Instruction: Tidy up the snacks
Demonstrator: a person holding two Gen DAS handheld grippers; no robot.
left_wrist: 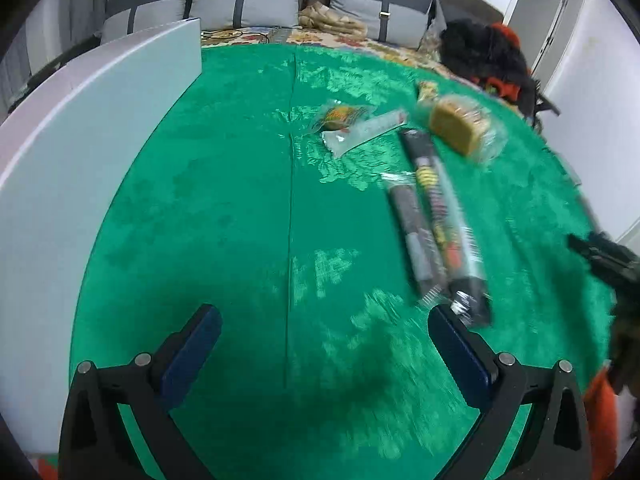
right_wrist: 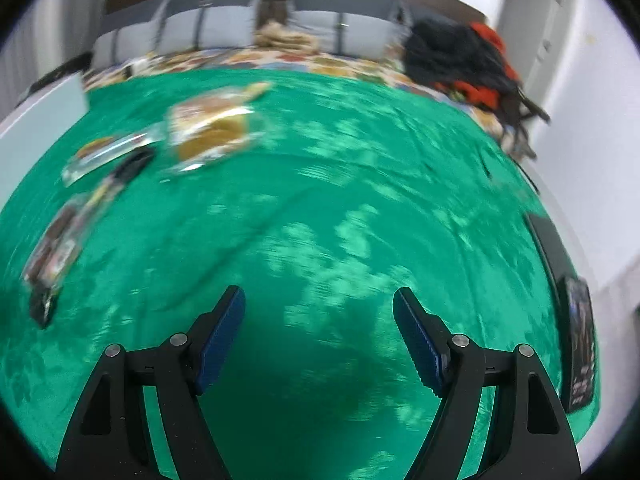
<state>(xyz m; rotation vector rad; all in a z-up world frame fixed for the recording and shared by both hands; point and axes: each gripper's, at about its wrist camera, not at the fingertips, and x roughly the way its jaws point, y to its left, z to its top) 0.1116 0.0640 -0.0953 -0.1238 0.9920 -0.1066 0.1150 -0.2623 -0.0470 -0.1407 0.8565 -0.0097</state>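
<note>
Both the left gripper (left_wrist: 322, 344) and right gripper (right_wrist: 319, 338) hang released over bare green tablecloth (left_wrist: 224, 208), snack packets (left_wrist: 436, 216) lying mid-table.

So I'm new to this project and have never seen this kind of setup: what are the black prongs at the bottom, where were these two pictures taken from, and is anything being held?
Each picture comes from a fisheye camera on a hand-held gripper, looking along its two fingers. The black prongs with blue pads are the left gripper and the right gripper. Both are open and hold nothing. Below is a green tablecloth with wrapped snacks: two long dark packets, a wrapped cake slice, a white packet and a small orange-yellow one. A white board stands at the left. The right view is blurred.
</note>
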